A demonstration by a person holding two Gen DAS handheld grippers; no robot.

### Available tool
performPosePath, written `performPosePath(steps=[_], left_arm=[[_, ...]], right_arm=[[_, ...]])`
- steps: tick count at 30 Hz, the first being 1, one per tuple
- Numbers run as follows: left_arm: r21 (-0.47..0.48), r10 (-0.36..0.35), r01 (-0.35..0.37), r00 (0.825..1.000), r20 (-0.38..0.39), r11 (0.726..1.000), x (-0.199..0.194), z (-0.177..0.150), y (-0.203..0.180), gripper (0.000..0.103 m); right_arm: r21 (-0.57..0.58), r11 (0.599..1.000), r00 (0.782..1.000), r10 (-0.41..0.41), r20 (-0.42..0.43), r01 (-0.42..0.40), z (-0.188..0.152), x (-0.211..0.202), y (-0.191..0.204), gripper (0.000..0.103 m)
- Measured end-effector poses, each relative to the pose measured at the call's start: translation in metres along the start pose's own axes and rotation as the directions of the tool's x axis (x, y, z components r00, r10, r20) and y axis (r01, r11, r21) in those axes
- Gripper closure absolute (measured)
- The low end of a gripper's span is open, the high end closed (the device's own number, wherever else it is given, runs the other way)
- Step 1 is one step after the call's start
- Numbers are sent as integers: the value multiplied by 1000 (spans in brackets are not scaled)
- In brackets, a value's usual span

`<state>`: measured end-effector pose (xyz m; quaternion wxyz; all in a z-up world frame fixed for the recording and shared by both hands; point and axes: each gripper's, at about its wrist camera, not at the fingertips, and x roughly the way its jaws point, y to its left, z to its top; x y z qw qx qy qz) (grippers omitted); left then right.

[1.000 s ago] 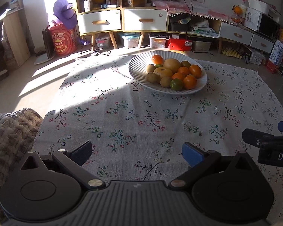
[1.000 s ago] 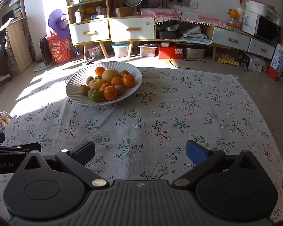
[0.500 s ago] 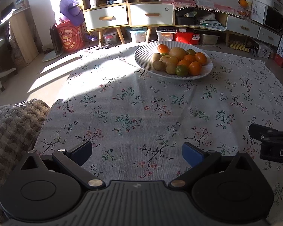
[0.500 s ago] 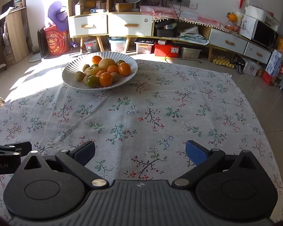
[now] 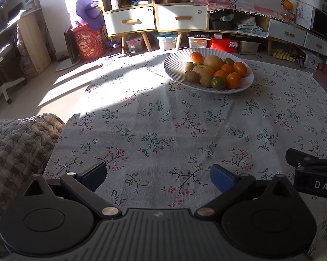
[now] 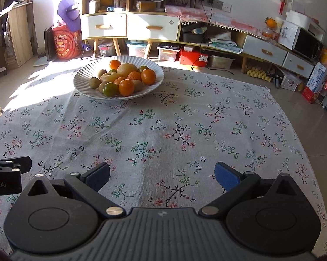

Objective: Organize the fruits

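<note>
Right wrist: ribbed white plate (image 6: pixel 85 74) heaped with fruits (image 6: pixel 124 79).

On the black body of your right gripper (image 5: pixel 315 169), seen at the edge of the left wrist view, you can read the white letters "DAS", cut off by the frame. On your left gripper (image 6: pixel 4 177), seen from the right wrist view, you can read "bot.AI", its start cut off. The red drum (image 5: pixel 88 44) on the floor by the cabinet carries a round emblem with characters too small for you to make out.
</note>
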<state>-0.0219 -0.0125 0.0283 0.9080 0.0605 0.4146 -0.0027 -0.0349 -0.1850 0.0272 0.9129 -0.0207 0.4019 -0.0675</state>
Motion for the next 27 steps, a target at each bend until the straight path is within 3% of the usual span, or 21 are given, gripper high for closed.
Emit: performPosePath(steps=[27], left_arm=[[-5, -6, 6, 1000, 2, 1000, -2, 2, 2, 9]], right_arm=[[-19, 1000, 1000, 14, 10, -14, 5, -3, 11, 0]])
